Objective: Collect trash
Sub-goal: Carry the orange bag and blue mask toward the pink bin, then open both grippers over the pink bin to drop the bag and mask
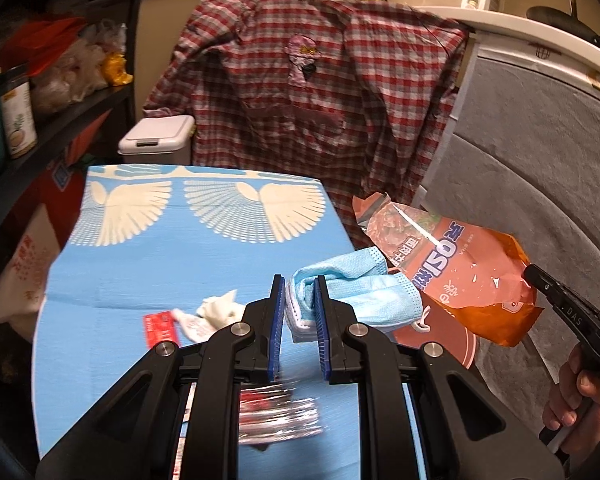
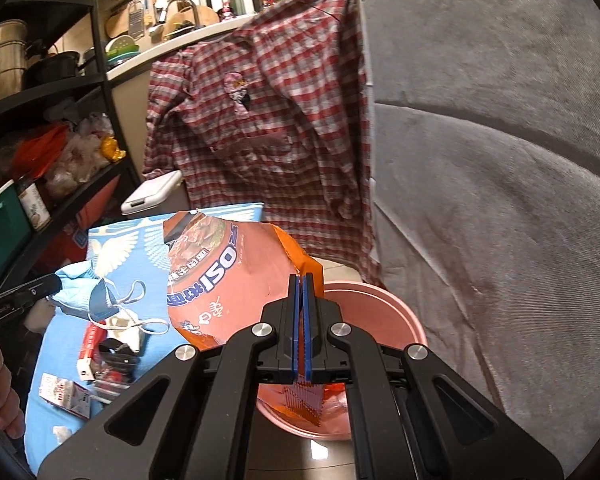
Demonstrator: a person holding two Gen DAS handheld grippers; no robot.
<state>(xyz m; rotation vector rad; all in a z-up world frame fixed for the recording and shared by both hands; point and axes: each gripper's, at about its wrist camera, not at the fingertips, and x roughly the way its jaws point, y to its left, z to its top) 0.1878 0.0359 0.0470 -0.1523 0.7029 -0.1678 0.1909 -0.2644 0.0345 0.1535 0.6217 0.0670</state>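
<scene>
My left gripper [image 1: 299, 286] is shut on a crumpled light-blue face mask [image 1: 356, 288], held over the right edge of the blue table [image 1: 148, 272]. My right gripper [image 2: 301, 278] is shut on an orange snack bag [image 2: 228, 280], which hangs above a pink bin [image 2: 384, 312] on the floor. The bag [image 1: 460, 276] and the right gripper's finger [image 1: 548, 284] also show at the right of the left wrist view. The mask [image 2: 80, 292], with its ear loops dangling, and the left gripper show at the left of the right wrist view.
On the table lie a white tissue [image 1: 220, 312], a red card [image 1: 160, 326], a foil wrapper [image 1: 280, 416] and small cartons [image 2: 66, 394]. A plaid shirt [image 1: 312, 92] hangs behind. A white lidded bin [image 1: 156, 138], dark shelves [image 1: 60, 120] at left and a grey sofa [image 2: 500, 200] at right.
</scene>
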